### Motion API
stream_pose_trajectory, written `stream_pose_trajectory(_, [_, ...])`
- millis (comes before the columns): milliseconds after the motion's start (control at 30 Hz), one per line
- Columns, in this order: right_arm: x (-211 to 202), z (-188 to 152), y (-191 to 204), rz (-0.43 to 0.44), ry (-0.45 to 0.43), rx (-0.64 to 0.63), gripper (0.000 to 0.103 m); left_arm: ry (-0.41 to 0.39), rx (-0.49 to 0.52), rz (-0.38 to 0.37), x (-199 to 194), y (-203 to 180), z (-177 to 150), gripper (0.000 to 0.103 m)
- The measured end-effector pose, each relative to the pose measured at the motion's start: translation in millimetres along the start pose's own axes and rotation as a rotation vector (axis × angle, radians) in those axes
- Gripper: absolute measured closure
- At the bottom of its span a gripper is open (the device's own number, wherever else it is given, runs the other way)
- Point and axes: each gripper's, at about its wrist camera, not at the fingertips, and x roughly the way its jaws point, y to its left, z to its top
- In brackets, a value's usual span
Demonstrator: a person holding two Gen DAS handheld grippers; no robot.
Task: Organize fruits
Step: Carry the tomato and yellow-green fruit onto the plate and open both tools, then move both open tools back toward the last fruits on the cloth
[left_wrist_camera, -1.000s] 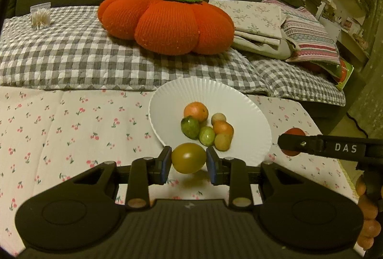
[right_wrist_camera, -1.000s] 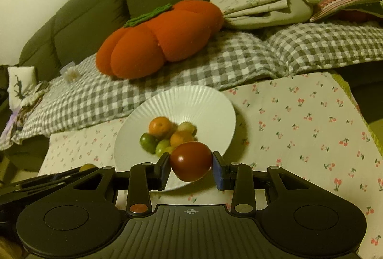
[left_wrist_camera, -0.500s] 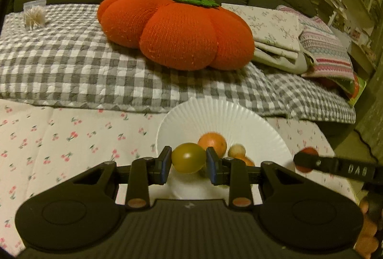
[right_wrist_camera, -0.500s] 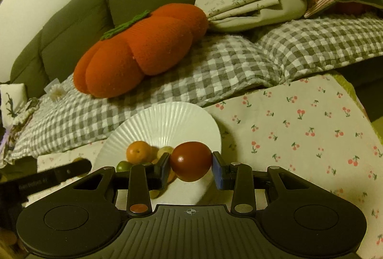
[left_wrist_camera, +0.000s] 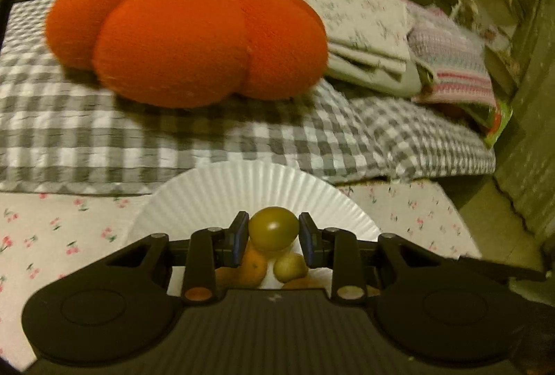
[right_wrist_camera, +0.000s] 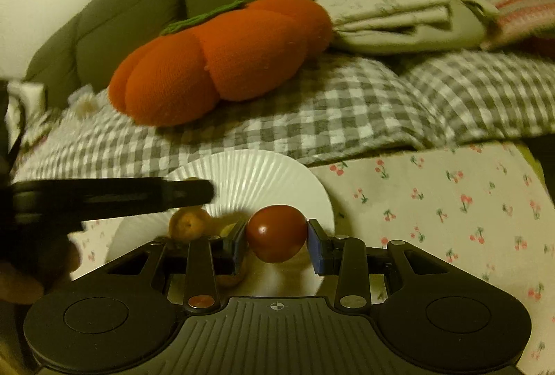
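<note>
Above the white fluted paper plate (left_wrist_camera: pixel 242 187), the left gripper (left_wrist_camera: pixel 273 238) is clamping a round olive-green tomato (left_wrist_camera: pixel 273 228), while the right gripper (right_wrist_camera: pixel 276 241) is pinching a glossy dark-red tomato (right_wrist_camera: pixel 276 233) over the plate's right part. Small orange and yellowish fruits (left_wrist_camera: pixel 249 267) are lying on the plate beneath the grippers.
</note>
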Motion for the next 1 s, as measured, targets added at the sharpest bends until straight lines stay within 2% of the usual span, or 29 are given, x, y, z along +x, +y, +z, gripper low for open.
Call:
stream_pose_trajectory(167, [8.9, -6.2, 13.6, 0.001, -0.003, -0.118, 0.068, 0.002, 0.070, 0.026, 5.9, -8.4, -3.3, 0.074])
stream_pose_trajectory(267, [13.8, -9.2, 14.0, -0.009, 0.013, -0.124, 0.068, 0.003, 0.098, 0.026, 6.1, -9.8, -3.6, 0.066])
stream_pose_trajectory(333, [13.0, -10.5, 13.7, -0.006, 0.010, -0.127, 0.068, 0.004, 0.102, 0.033, 7.6, -10.6, -2.8, 0.066])
stream_pose_trajectory(433, [10.5, -8.7, 12.3, 0.004, 0.011, -0.102, 0.065, 0.007, 0.092, 0.027, 6.2, -10.3, -2.5, 0.066])
stream_pose_trajectory(533, [4.2, -6.9, 9.9, 0.009, -0.007, -0.071, 0.053, 0.002, 0.080, 0.020, -1.5, -9.6, -2.4, 0.064])
stream_pose_trajectory(567, [1.9, -5.9, 8.7, 0.011, -0.012, -0.059, 0.052, -0.004, 0.074, 0.017, -5.7, -8.3, -2.4, 0.063])
stream_pose_trajectory(800, [-17.4, 1.7, -3.7, 0.001, -0.046, 0.064, 0.052, -0.038, -0.005, 0.029, -47.8, 10.0, -6.3, 0.058])
stream_pose_trajectory(1000, [-29.4, -2.7, 8.0, 0.013, -0.026, 0.086, 0.052, -0.068, -0.046, 0.058, -87.6, 21.0, -22.5, 0.053])
